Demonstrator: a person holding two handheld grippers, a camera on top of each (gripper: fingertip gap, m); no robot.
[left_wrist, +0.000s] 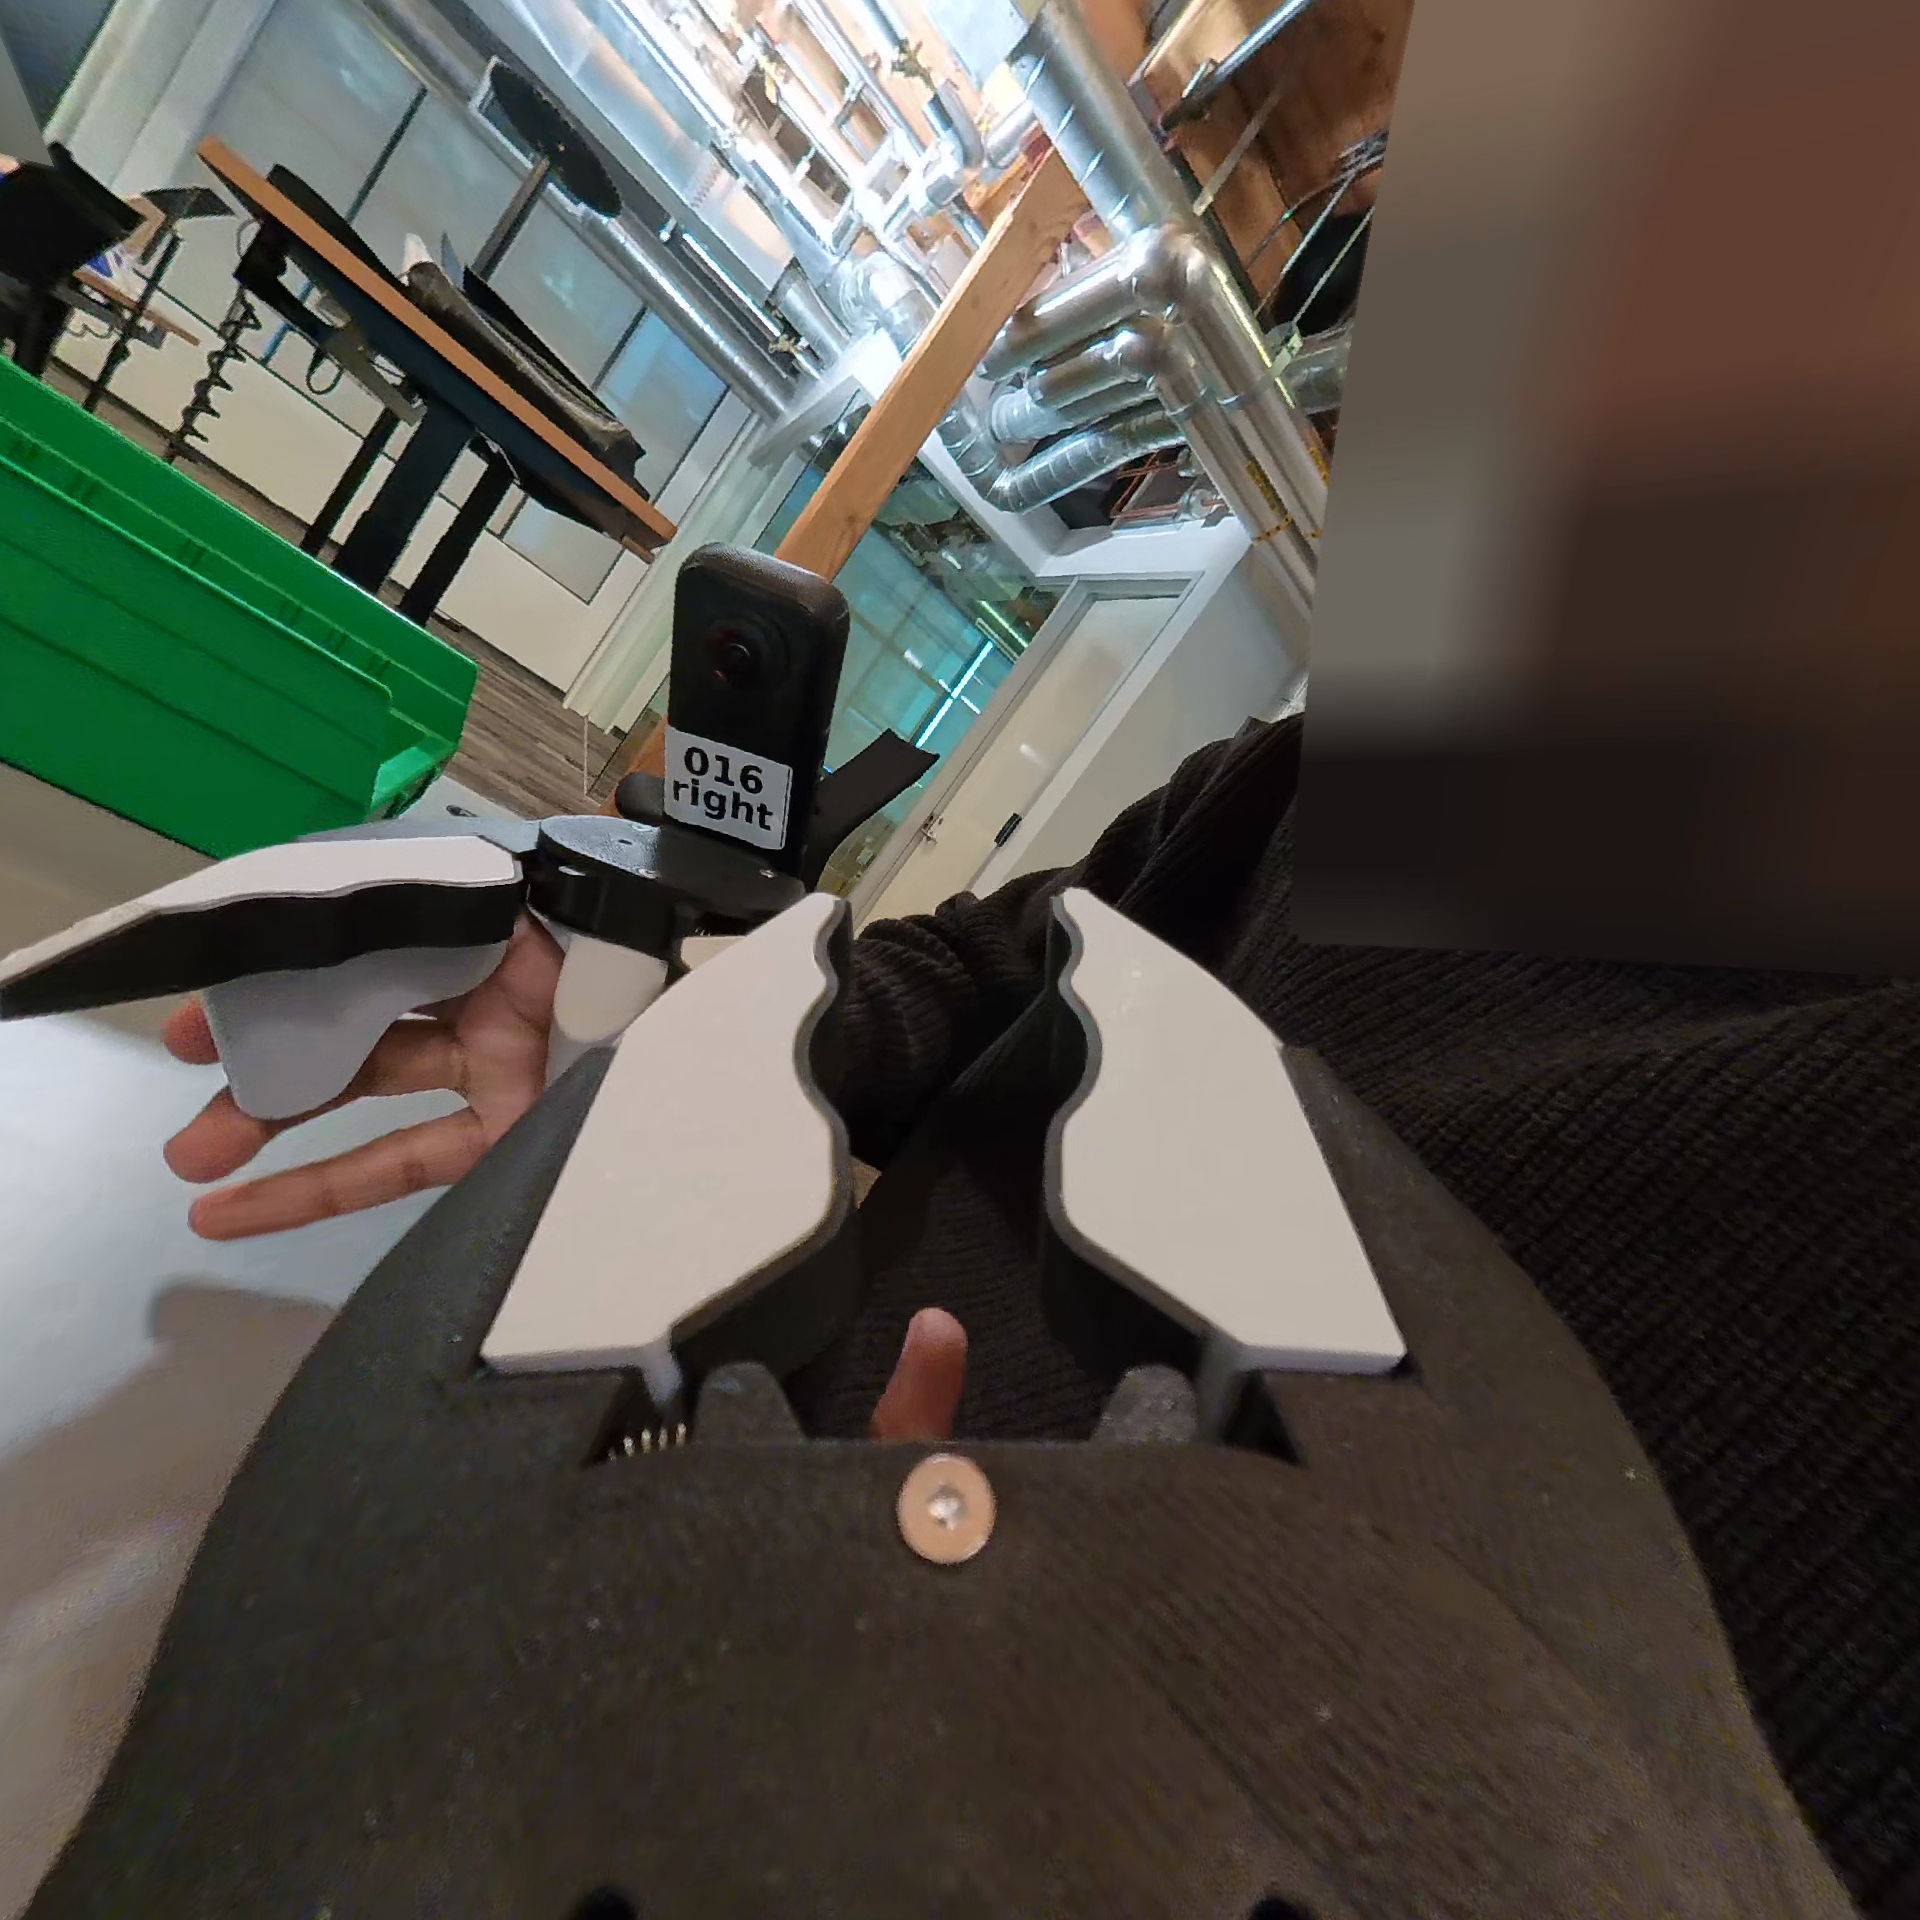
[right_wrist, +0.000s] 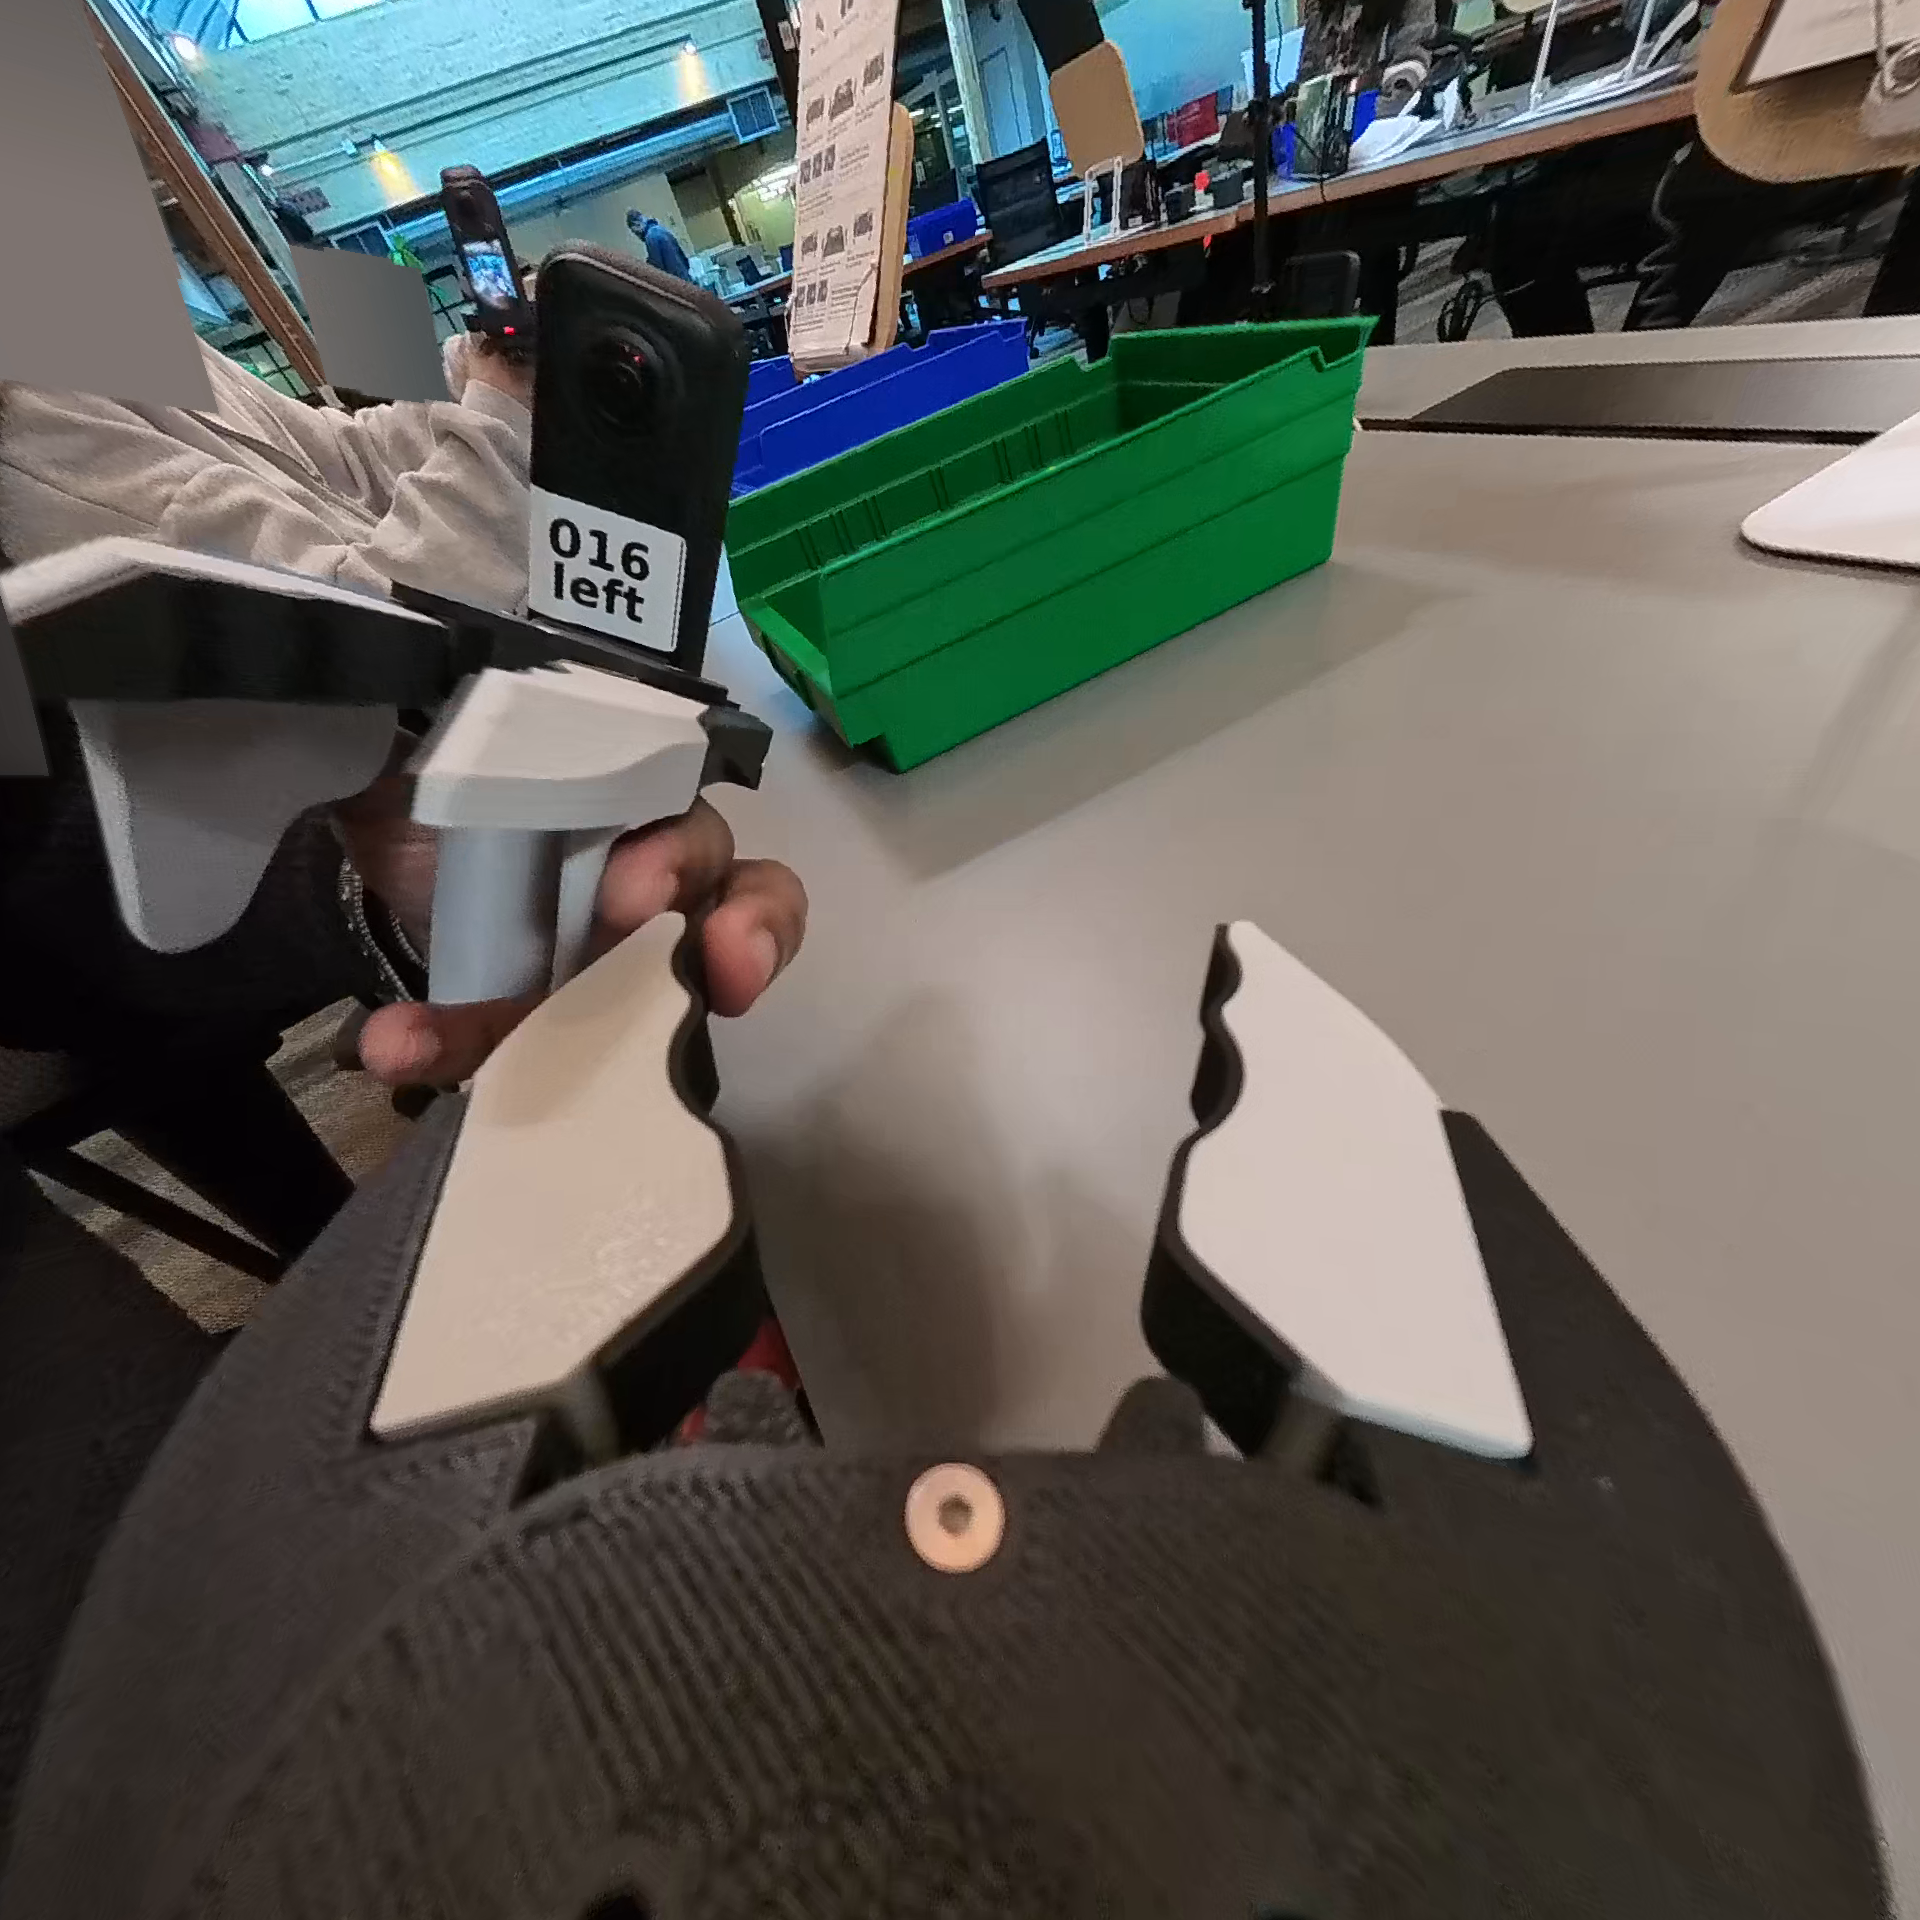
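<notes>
— Two grippers, and neither one is gripping anything. My left gripper (left_wrist: 951, 914) is pointing back toward my own black sleeve (left_wrist: 1455, 1091), its fingers standing apart with only cloth showing in the gap. My right gripper (right_wrist: 961, 945) is hanging above the grey table (right_wrist: 1351, 779), fingers spread wide with bare tabletop between them.

— Why are you holding them like that?

— I'm judging here: both hands are wrapping the handles, and the tools are sitting close together at the table's edge, so I'm probably just carrying them in a resting pose. In the right wrist view my left hand (right_wrist: 665, 914) is closing around its handle, well short of the green bin (right_wrist: 1039, 582).

— Where is that bin sitting?

— On the table, ahead of the right gripper and apart from it. Blue bins (right_wrist: 883, 384) are lying just behind the green bin. A white, flat thing (right_wrist: 1839, 509) is resting to the right of the bin, at the picture's edge.

— And the room?

— Beyond the bin, long desks (right_wrist: 1351, 197) are standing in a big open workshop. In the left wrist view silver ducts (left_wrist: 1091, 332) and a wooden beam (left_wrist: 935, 364) are running overhead.
</notes>
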